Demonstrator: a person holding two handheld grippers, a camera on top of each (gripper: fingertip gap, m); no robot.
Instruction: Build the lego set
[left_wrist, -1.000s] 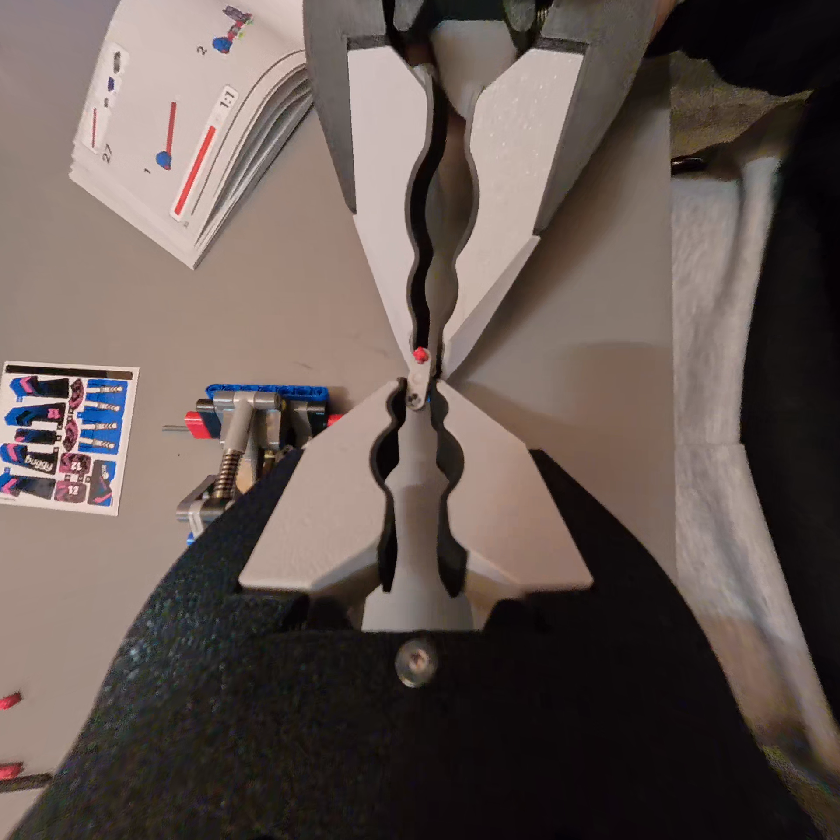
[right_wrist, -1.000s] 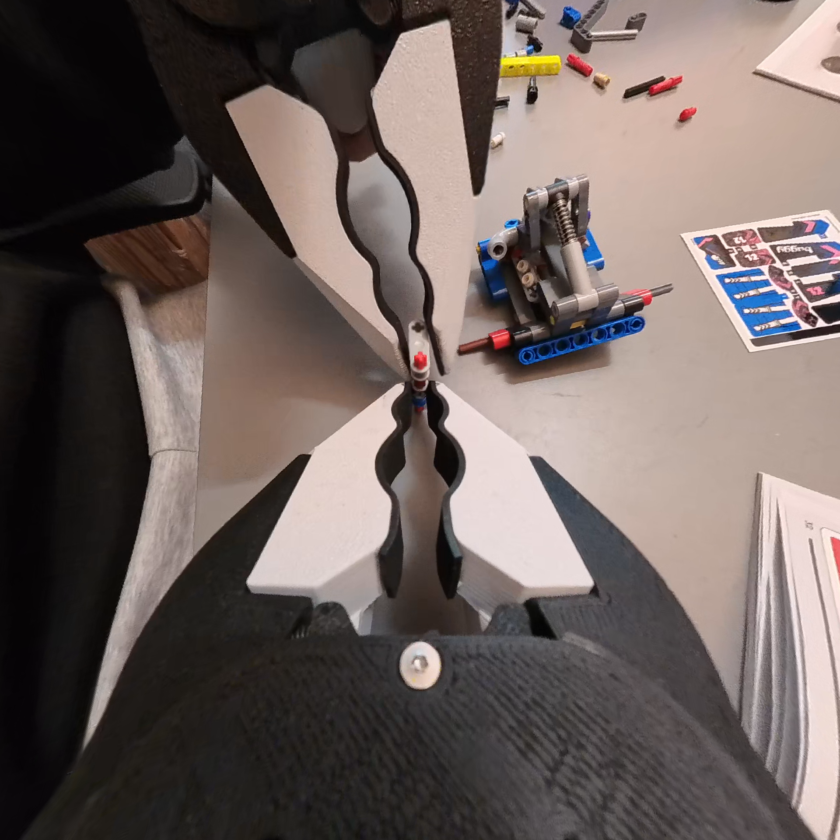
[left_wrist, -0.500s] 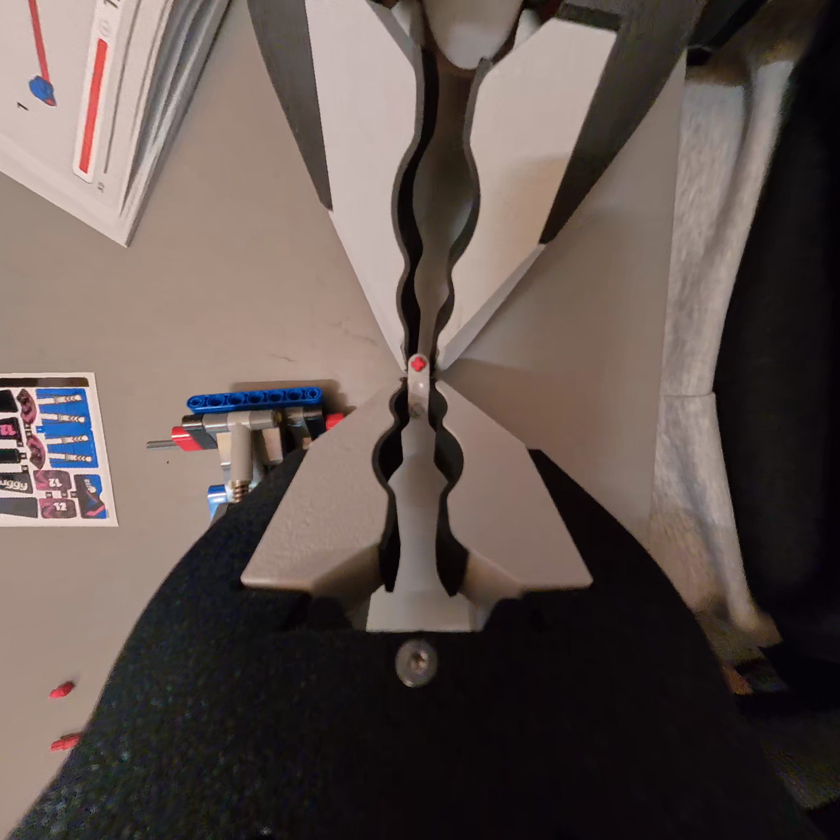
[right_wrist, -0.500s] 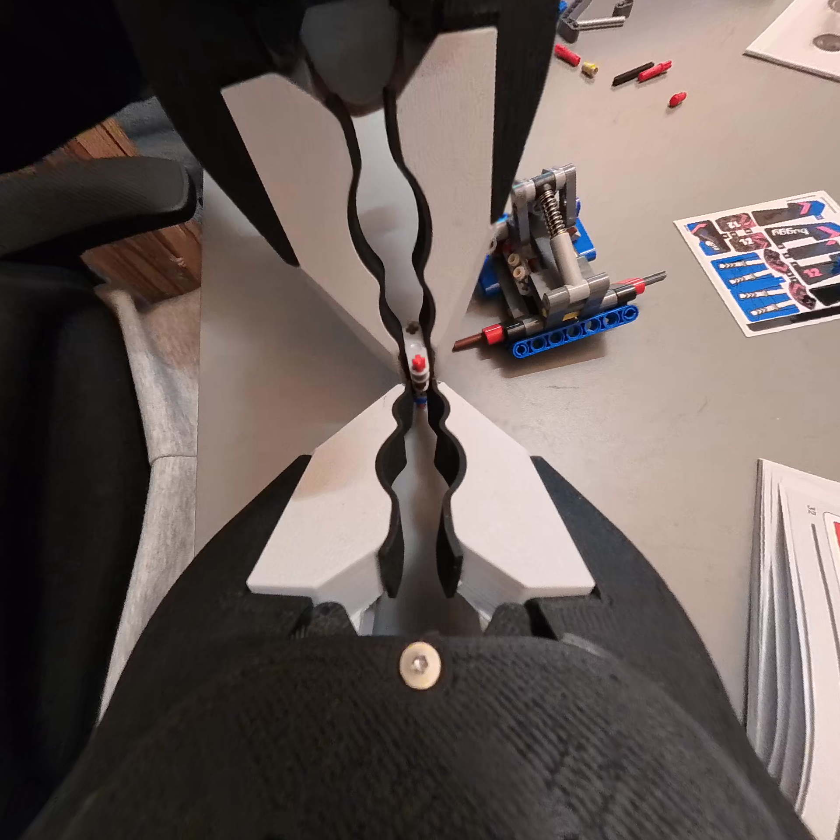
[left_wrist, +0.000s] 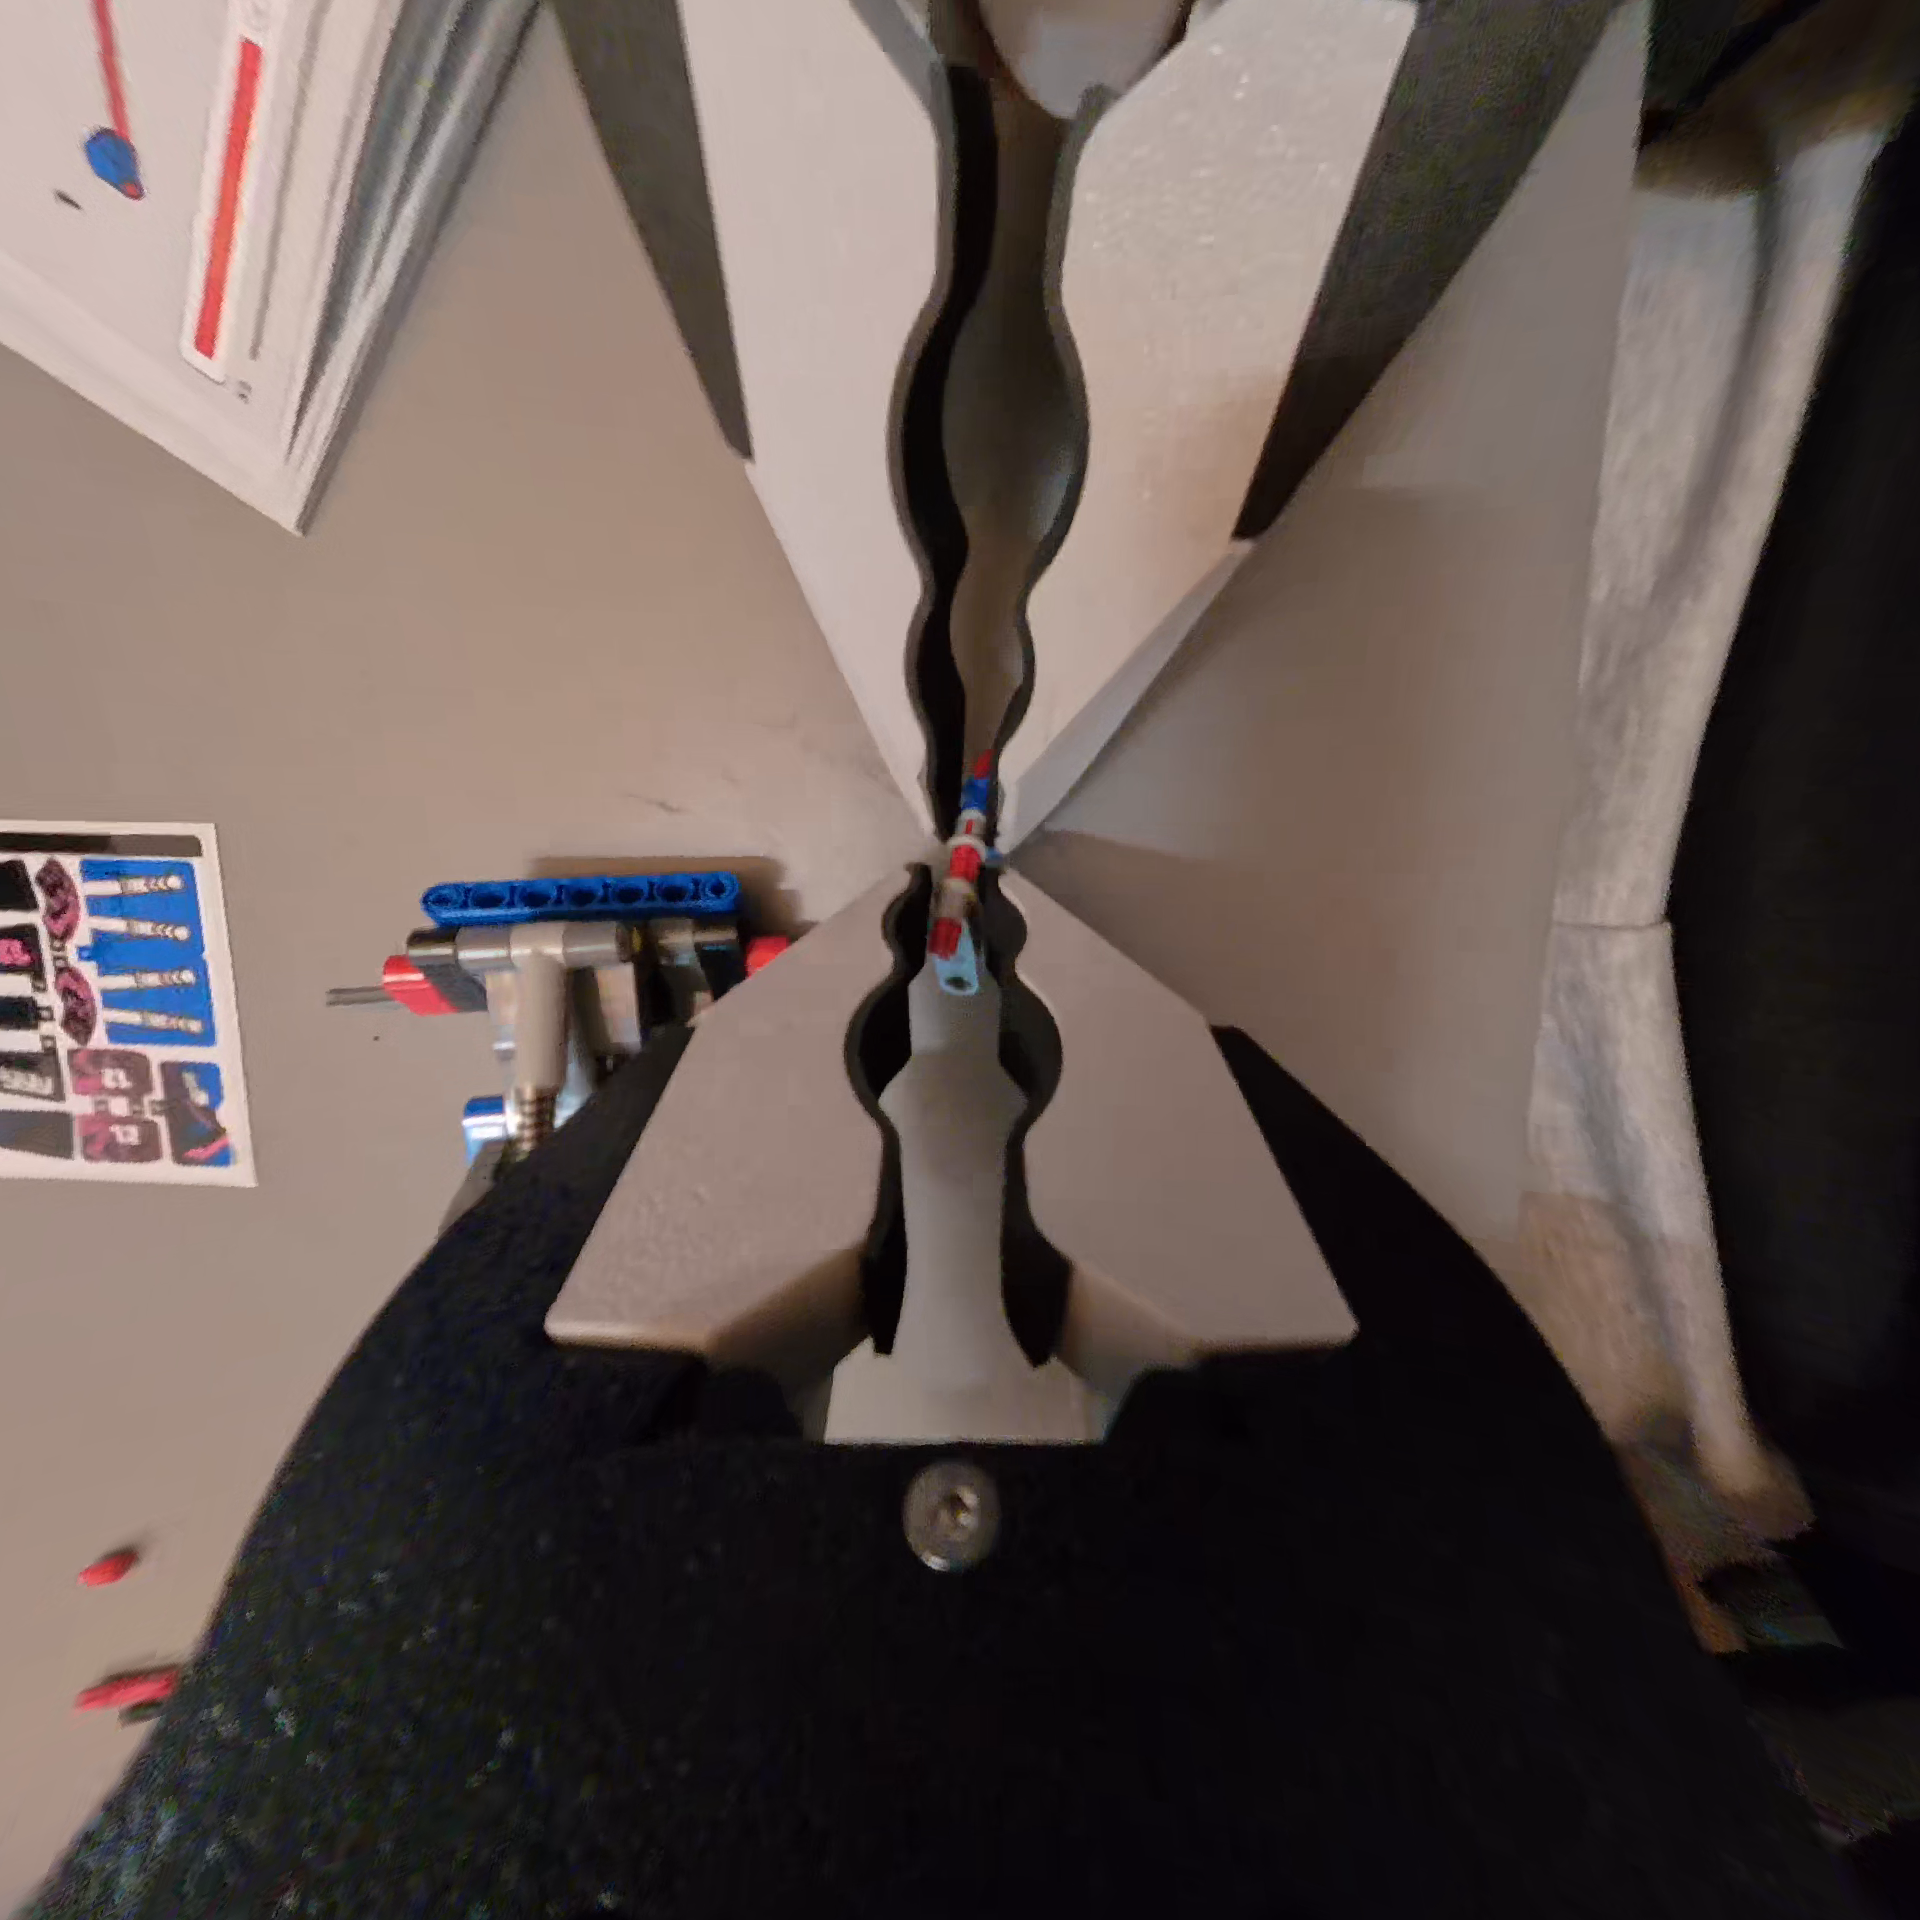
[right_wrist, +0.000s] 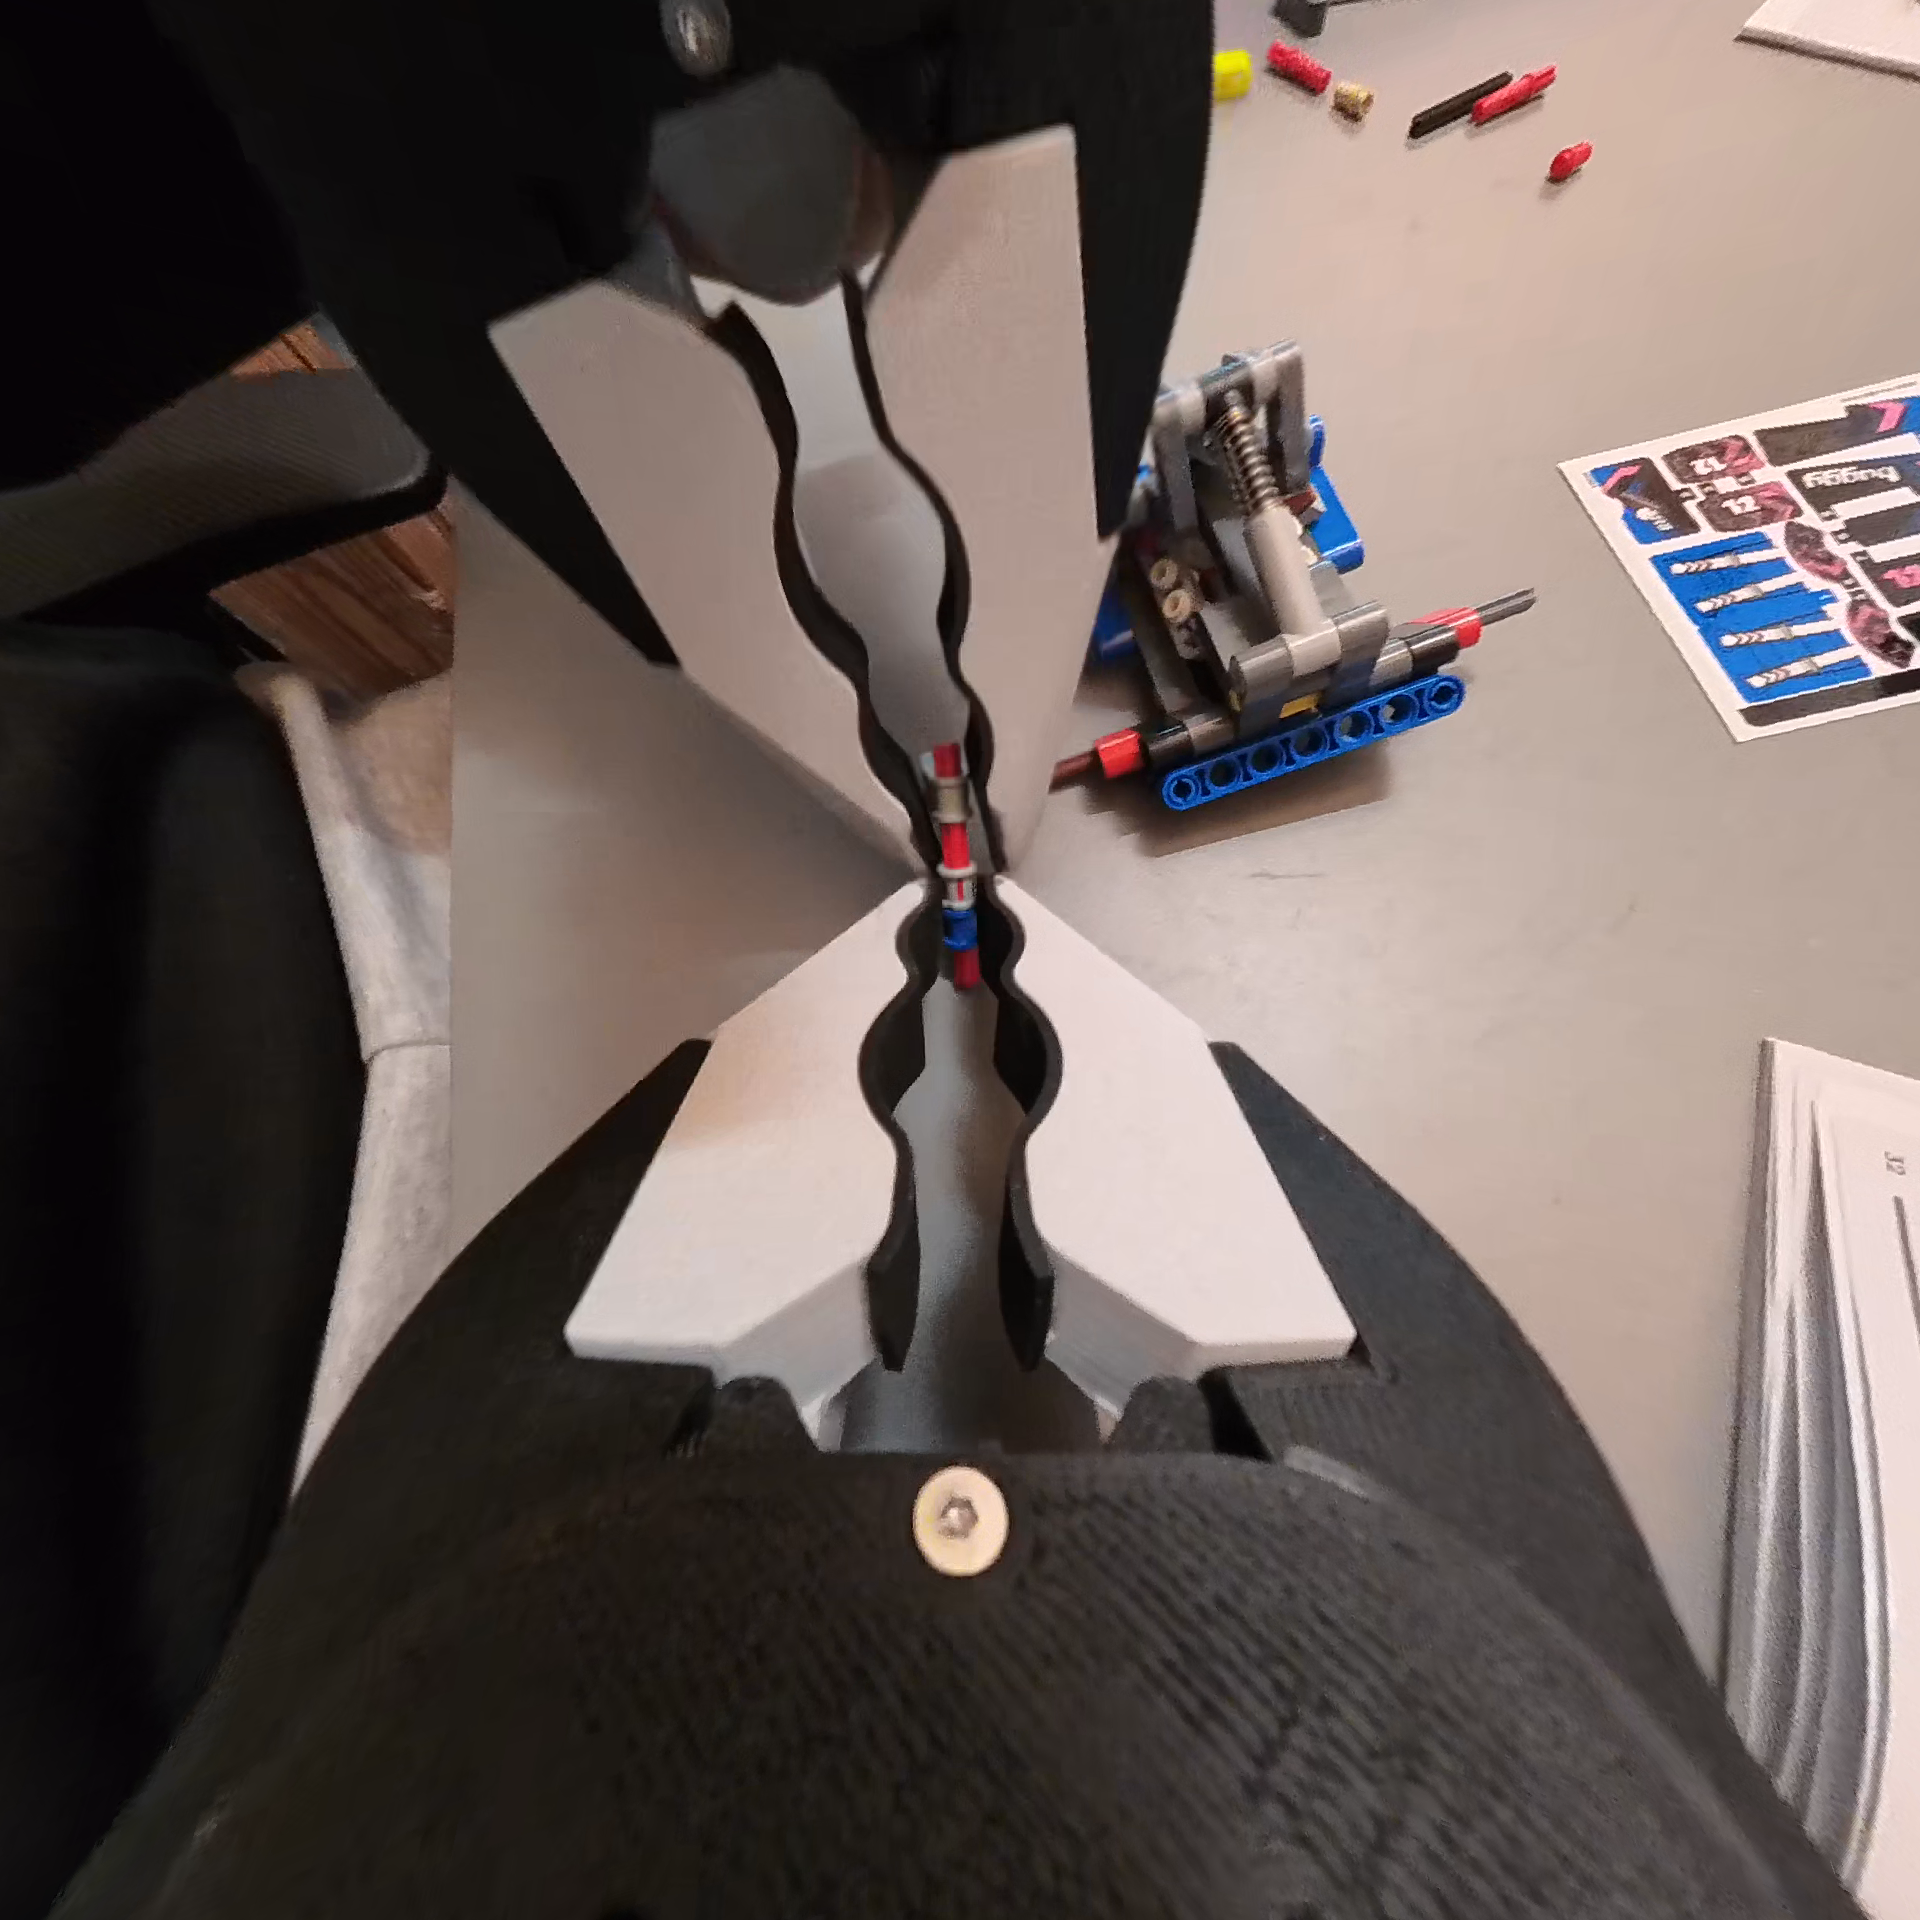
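Observation:
My left gripper (left_wrist: 961, 899) and my right gripper (left_wrist: 974, 808) meet tip to tip above the grey table. The left is shut on a small pale grey connector (left_wrist: 956, 974). The right is shut on a red axle (right_wrist: 948, 821) that carries grey bushes and a blue bush (right_wrist: 958, 925). The axle runs through the connector and into the left gripper's jaws (right_wrist: 951, 836). The right gripper (right_wrist: 956, 902) grips the axle's blue-bush end. The partly built blue and grey model (right_wrist: 1278, 623) with a spring lies on the table beyond, also in the left wrist view (left_wrist: 582, 961).
A sticker sheet (right_wrist: 1766, 561) lies beside the model, and an instruction booklet (right_wrist: 1839, 1351) at the right, also in the left wrist view (left_wrist: 208, 208). Loose red and black pins (right_wrist: 1475, 99) lie farther back. The table edge, grey cloth (left_wrist: 1662, 727) and a chair armrest (right_wrist: 208, 499) are close. Only a small space, under 4 cm, lies between the two pairs of fingers.
The grippers have closed in on each other. The red axle has slid farther through the grey connector into the left gripper's jaws; more red and grey bushes show there now.

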